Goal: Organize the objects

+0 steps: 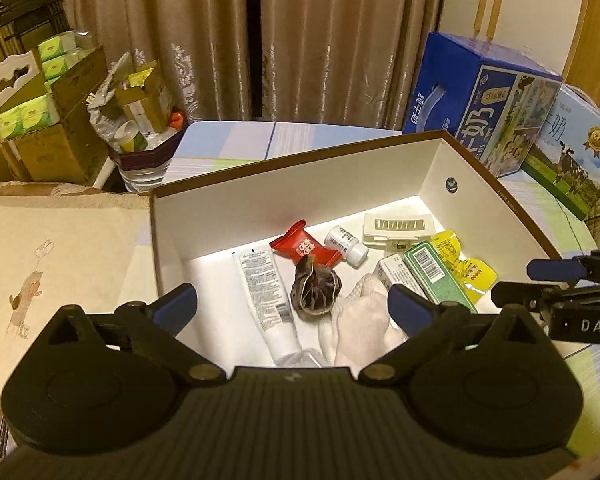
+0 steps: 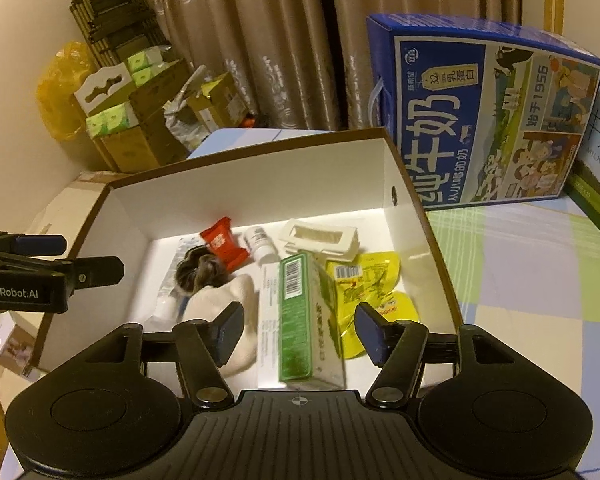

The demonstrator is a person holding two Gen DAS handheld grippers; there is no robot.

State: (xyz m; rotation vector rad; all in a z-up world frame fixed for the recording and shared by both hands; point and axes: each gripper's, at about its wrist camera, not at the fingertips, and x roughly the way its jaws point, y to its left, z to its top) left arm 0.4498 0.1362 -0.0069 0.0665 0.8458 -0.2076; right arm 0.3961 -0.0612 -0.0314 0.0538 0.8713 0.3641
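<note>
Jaws apart on both | green box (image 2: 304, 316) between right gripper (image 2: 296, 334) tips, untouched | left gripper (image 1: 292, 306) over sock (image 1: 360, 320)

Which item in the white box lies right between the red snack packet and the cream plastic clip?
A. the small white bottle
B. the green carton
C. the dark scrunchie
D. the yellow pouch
A: the small white bottle lies on its side in the box with the red snack packet to one side and the cream clip to the other.
</note>
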